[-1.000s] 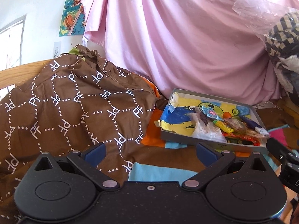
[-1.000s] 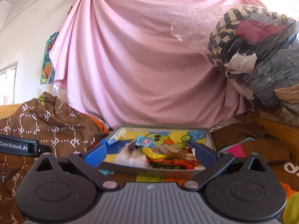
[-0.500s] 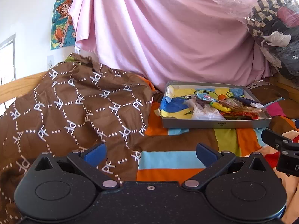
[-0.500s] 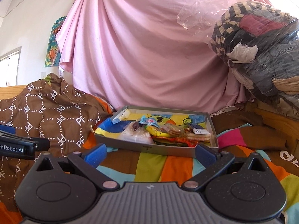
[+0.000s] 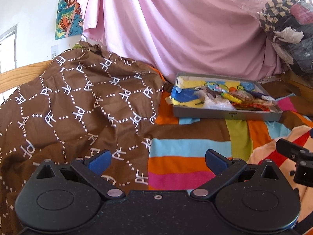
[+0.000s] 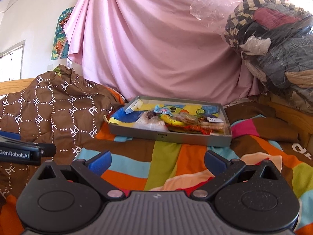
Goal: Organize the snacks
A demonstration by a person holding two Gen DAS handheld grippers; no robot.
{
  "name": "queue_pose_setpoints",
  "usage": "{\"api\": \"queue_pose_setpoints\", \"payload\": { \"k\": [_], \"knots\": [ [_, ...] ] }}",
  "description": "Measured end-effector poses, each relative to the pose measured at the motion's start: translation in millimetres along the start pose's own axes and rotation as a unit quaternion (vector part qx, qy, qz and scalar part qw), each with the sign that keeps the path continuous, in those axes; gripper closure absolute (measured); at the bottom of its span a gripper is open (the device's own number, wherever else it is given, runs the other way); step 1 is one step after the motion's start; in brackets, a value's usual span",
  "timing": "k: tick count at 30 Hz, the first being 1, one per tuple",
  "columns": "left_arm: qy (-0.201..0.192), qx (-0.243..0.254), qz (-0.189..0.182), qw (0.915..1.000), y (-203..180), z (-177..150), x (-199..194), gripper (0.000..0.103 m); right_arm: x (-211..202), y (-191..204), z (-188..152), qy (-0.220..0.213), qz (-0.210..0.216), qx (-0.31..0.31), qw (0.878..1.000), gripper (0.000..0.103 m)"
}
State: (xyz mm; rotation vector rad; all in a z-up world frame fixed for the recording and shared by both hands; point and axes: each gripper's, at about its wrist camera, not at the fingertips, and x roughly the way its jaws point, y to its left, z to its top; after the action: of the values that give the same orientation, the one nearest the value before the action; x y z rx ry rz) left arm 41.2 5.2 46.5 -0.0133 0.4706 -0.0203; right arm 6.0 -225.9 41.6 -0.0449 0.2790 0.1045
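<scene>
Right hand-held gripper (image 6: pixel 157 161) jaws apart, empty, snack tray (image 6: pixel 195 139) ahead, well apart

1. Both grippers sit farther back from the grey tray (image 6: pixel 195 139) than a second ago; it now lies well apart at 12 o'clock.
2. More striped blanket (image 6: pixel 166 156) shows between the right gripper (image 6: pixel 157 161) and the tray.
3. In the left wrist view, the tray has slid toward 1 o'clock.

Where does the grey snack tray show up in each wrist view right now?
Left wrist: grey snack tray sits right of centre, on the striped blanket.
Right wrist: the tray sits near centre, straight ahead.
Shared landmark: the pink sheet hangs directly behind it.
</scene>
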Motion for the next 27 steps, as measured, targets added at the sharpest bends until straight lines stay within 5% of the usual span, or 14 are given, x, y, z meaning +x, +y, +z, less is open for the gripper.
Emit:
{"api": "queue_pose_setpoints", "payload": {
  "k": [27],
  "knots": [
    [0.024,0.008,0.014,0.9996,5.5,-24.1,-3.4,0.001,8.5,3.1,-19.2,0.051,0.019,0.017,0.998,0.0]
  ]
}}
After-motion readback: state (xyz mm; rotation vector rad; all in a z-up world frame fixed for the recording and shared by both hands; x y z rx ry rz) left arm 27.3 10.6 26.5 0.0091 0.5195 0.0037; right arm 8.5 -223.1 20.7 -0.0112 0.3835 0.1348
